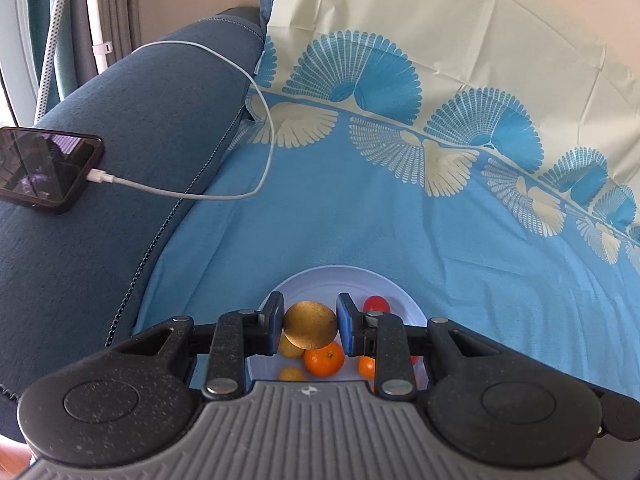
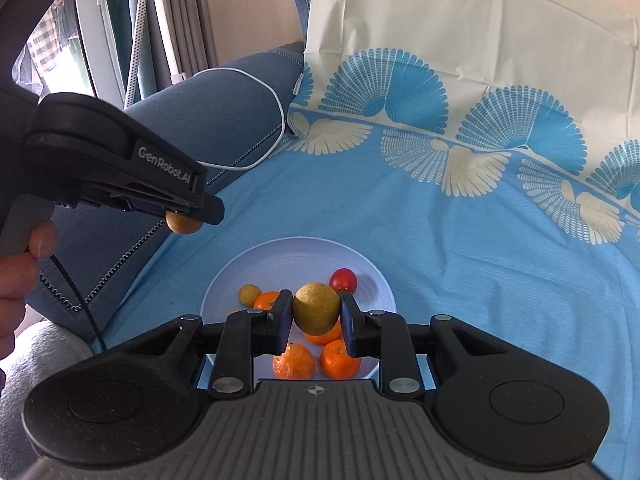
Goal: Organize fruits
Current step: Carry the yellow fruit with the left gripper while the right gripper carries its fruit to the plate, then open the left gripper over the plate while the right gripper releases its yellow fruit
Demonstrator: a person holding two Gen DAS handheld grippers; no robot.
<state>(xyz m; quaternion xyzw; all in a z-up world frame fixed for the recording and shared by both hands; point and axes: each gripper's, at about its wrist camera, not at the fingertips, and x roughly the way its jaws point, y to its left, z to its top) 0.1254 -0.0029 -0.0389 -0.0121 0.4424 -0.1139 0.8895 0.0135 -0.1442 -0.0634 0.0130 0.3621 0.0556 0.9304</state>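
Two grippers each clamp one brownish-yellow fruit above the plate. Left gripper is closed on the left fruit; right gripper is closed on the right fruit. On the plate lie mandarins, a red tomato and a small yellow fruit. The plate rests on a blue cloth beside a sofa arm carrying a phone and its cable

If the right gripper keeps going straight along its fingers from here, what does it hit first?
Most likely the pile of orange mandarins on the round white plate. The right gripper, shut on a speckled yellow-brown round fruit, points down over them, so that fruit would touch first. Depth is uncertain.
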